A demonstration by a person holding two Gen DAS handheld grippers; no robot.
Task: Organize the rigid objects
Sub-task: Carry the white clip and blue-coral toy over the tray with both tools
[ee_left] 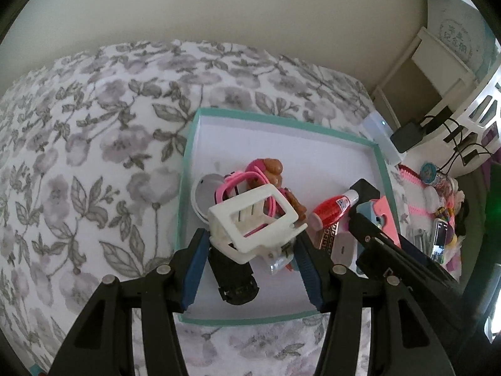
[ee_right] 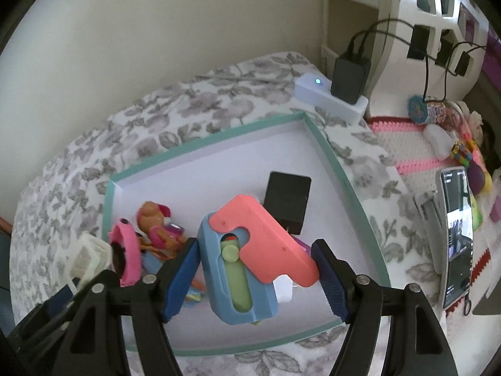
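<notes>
In the left wrist view our left claw [ee_left: 250, 247] grips a white plastic frame [ee_left: 253, 219], its blue pads [ee_left: 195, 269] pressed to the frame's two sides. The frame hangs above the near half of a teal-rimmed tray [ee_left: 188, 163] that lies on a floral bedspread [ee_left: 94, 125]. Just under the frame, at about 6 o'clock from it, a black ridged piece [ee_left: 236, 282] lies on the white tray floor. Behind the frame, toward 12 o'clock, sit a pink strap [ee_left: 238, 181] and a brown-headed toy figure [ee_left: 272, 169], touching each other, with a grey round lid [ee_left: 203, 188] at their 9 o'clock. At 3 o'clock from the frame a red bottle with a white cap [ee_left: 332, 208] lies tilted on its side.

In the right wrist view our right claw [ee_right: 255, 274] clenches a blue and coral toy gun [ee_right: 250, 257], blue body at the left pad, coral top reaching to the right pad, a green slider down its middle. It is held over the tray's near right part. A small white block [ee_right: 283, 288] shows just beneath it; we cannot tell whether they touch. Beyond, at 1 o'clock, a black box [ee_right: 288, 200] rests on the tray floor. Farther off, past the tray's far corner, a white device with a lit dot [ee_right: 316, 89] sits on the bedspread, carrying a black charger [ee_right: 347, 75]. At 3 o'clock a phone [ee_right: 457, 235] stands upright.
</notes>
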